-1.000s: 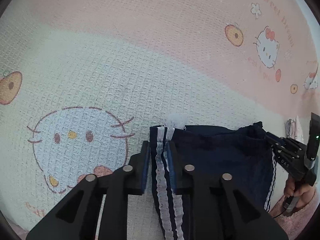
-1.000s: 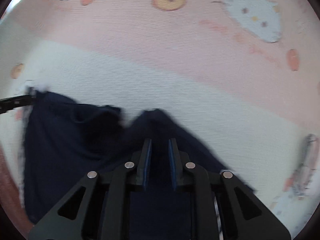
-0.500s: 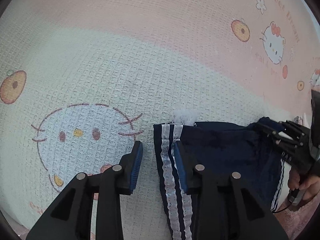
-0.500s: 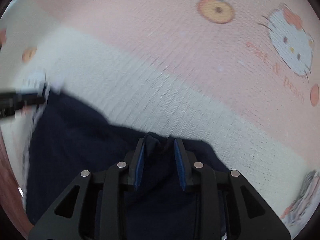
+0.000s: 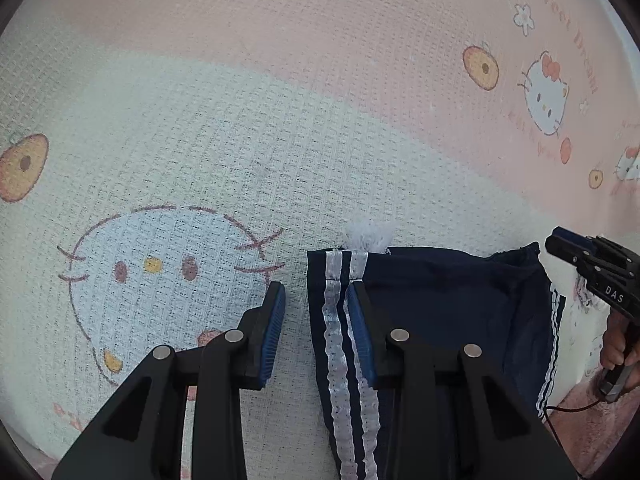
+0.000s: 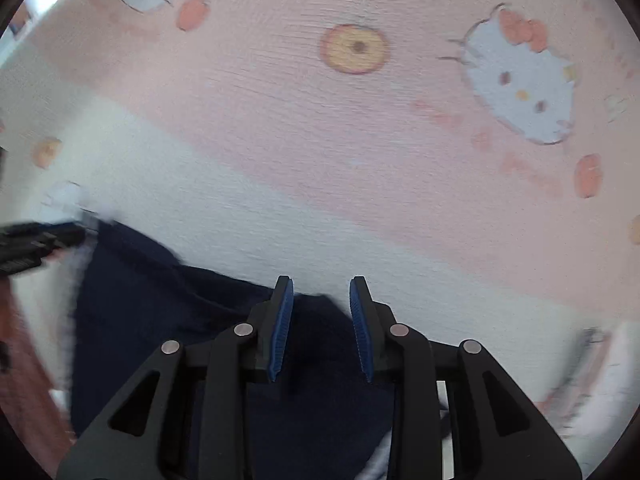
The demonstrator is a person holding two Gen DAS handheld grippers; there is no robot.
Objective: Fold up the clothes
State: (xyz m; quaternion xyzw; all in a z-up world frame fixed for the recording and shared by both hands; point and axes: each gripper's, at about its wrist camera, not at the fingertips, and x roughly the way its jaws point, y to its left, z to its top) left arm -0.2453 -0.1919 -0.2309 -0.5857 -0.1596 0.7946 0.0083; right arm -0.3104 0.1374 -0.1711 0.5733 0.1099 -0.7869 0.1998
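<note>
Now the navy garment lies doubled and flat on the bed cover — both my left claw and right claw spread, empty; further folds may remain.

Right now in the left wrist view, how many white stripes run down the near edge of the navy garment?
2. Both run side by side down the edge of the navy fabric garment, between the open left gripper's fingers: one, the other. More stripes show at the far edge.
</note>
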